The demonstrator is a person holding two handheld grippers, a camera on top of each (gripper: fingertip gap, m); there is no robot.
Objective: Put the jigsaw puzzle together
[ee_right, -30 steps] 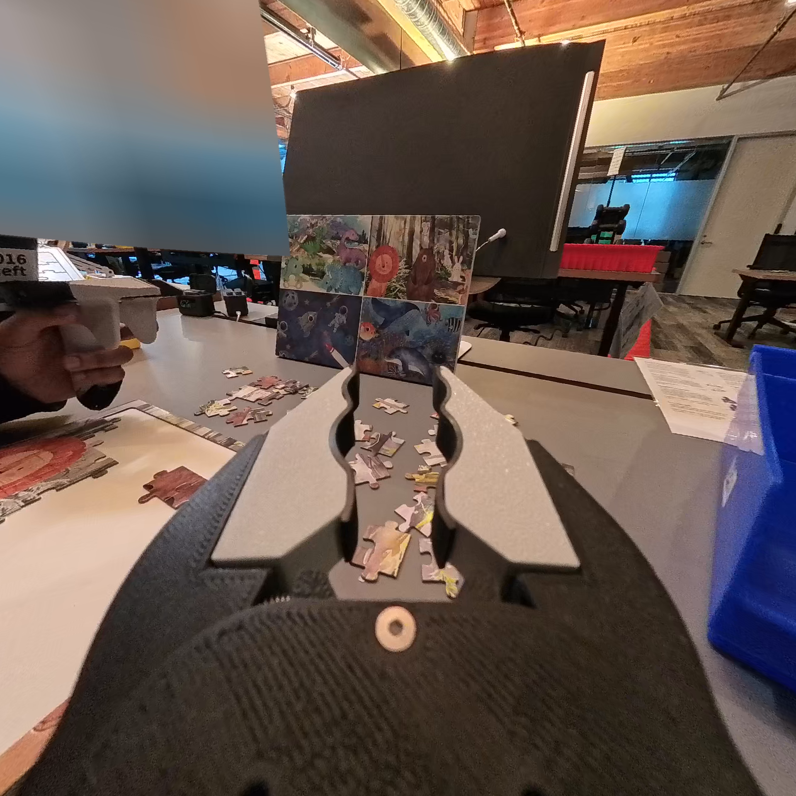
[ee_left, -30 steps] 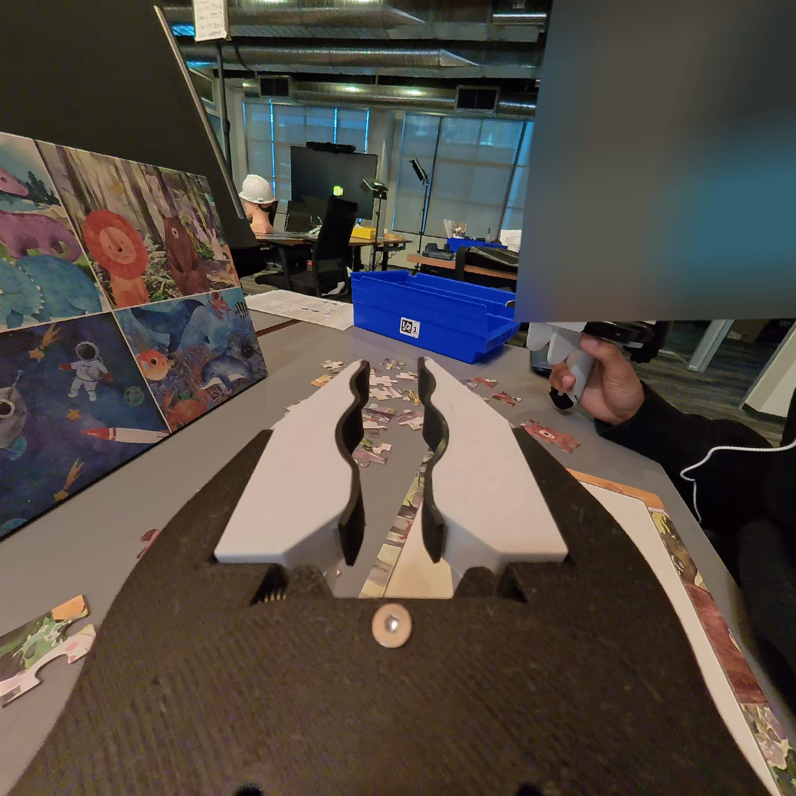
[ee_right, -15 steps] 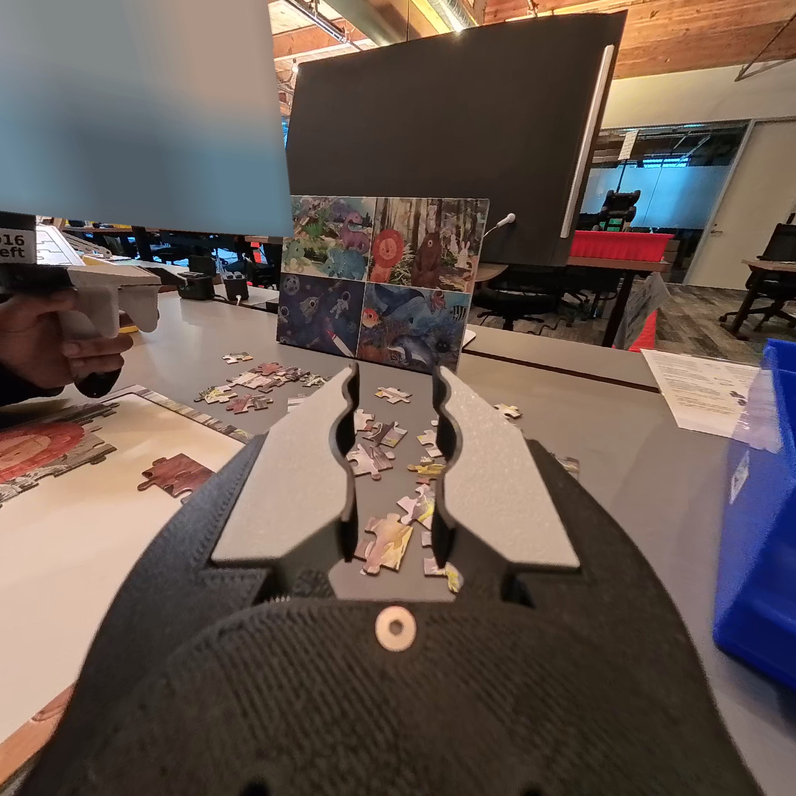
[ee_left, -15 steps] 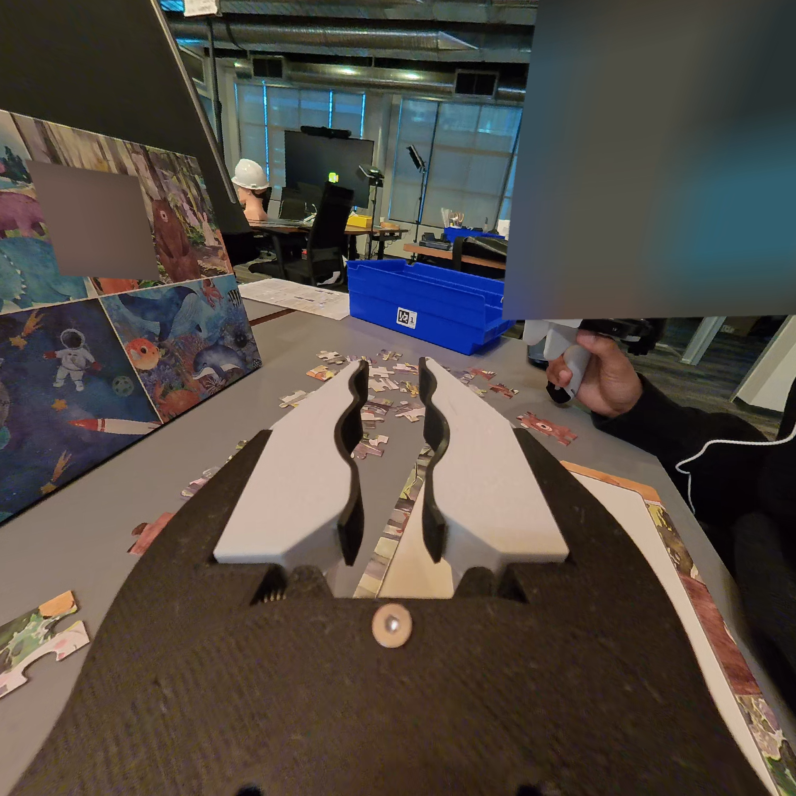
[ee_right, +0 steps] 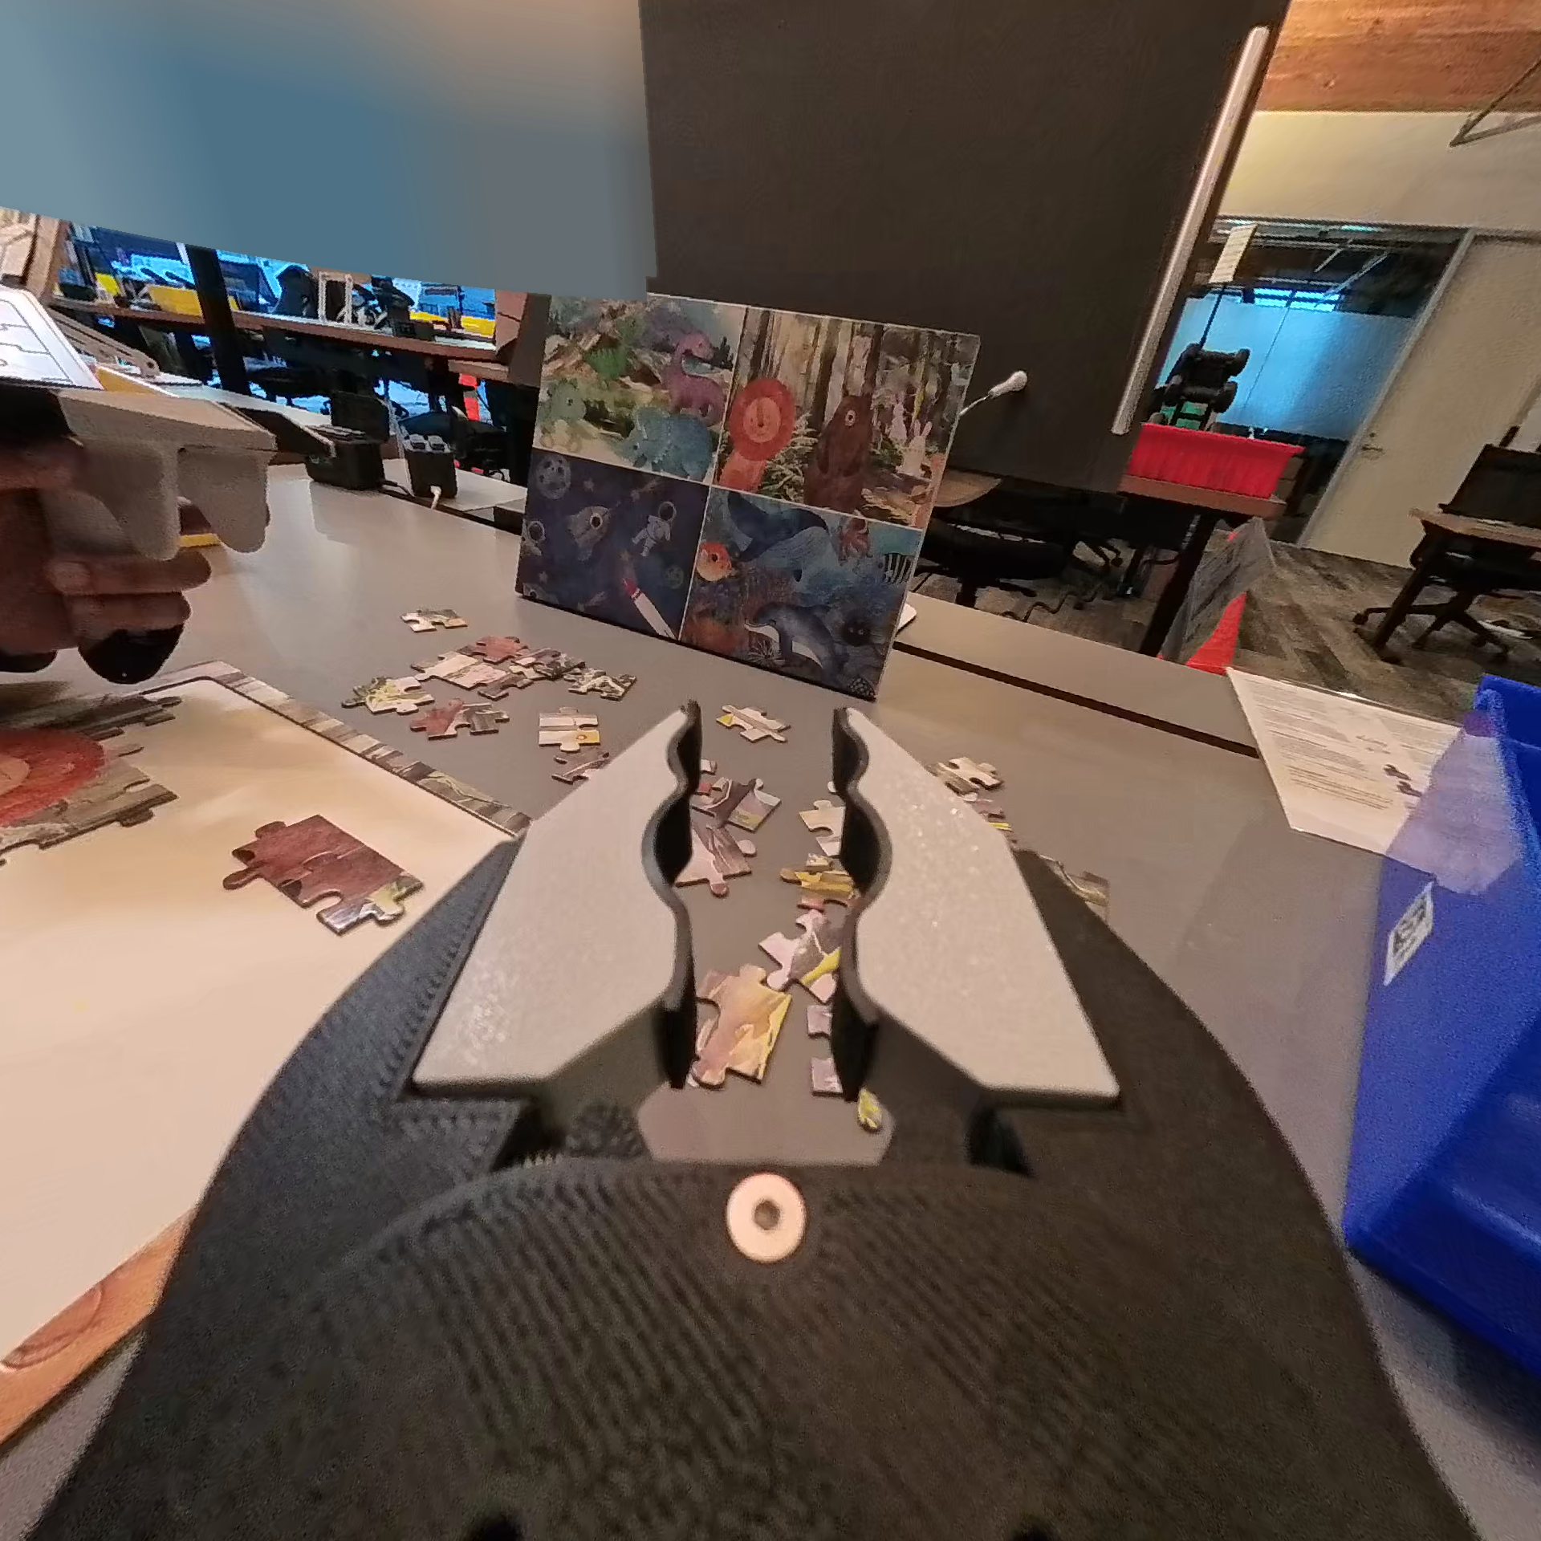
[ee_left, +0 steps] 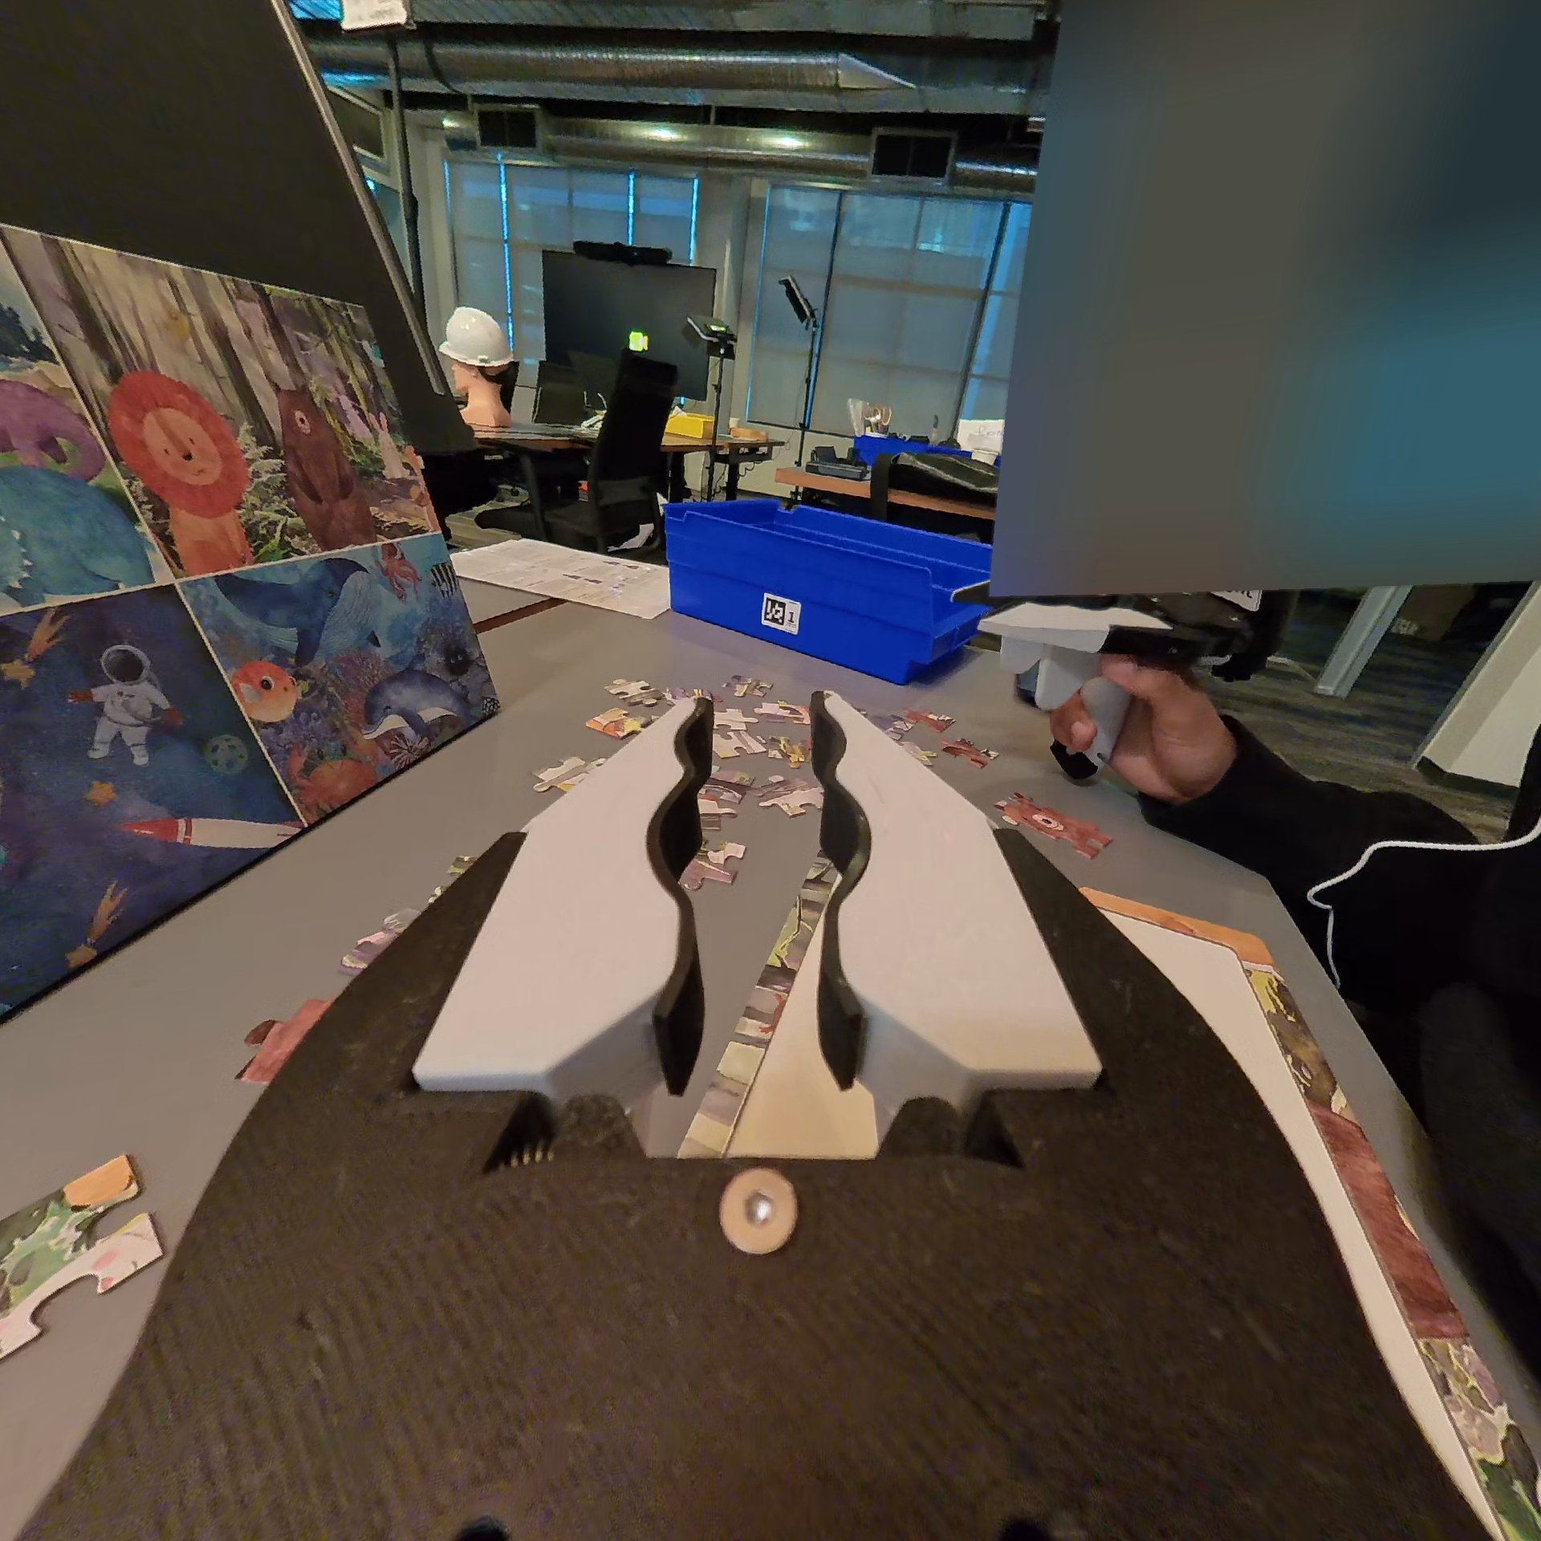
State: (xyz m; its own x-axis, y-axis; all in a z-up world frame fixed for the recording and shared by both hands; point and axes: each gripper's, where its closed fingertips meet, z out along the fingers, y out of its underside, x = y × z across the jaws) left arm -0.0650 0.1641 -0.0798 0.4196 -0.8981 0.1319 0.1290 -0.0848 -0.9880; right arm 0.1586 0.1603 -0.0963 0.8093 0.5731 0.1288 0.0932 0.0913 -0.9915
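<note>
Left hand-held gripper (ee_left: 760, 709): jaws parted, empty, held above the board (ee_left: 1201, 1001) edge at frame centre. Right hand-held gripper (ee_right: 763, 725): jaws likewise parted, empty, over loose pieces (ee_right: 734, 1030) on the table (ee_right: 1126, 834). Board lies lower left in the right wrist view, a joined brown cluster (ee_right: 325, 871) on it. Bin (ee_right: 1451, 1042) bounds the right edge; picture card (ee_right: 734, 492) stands behind the pieces.

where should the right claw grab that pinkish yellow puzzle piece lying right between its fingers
The pinkish yellow piece lies flat on the grey table, so no face stands up to pinch. The right claw is open and could come straight down from above, closing across the piece's narrower width on its two straighter edges, not on the knobs. A neighbouring piece touches its upper right, so probably nudge it clear first.
</note>
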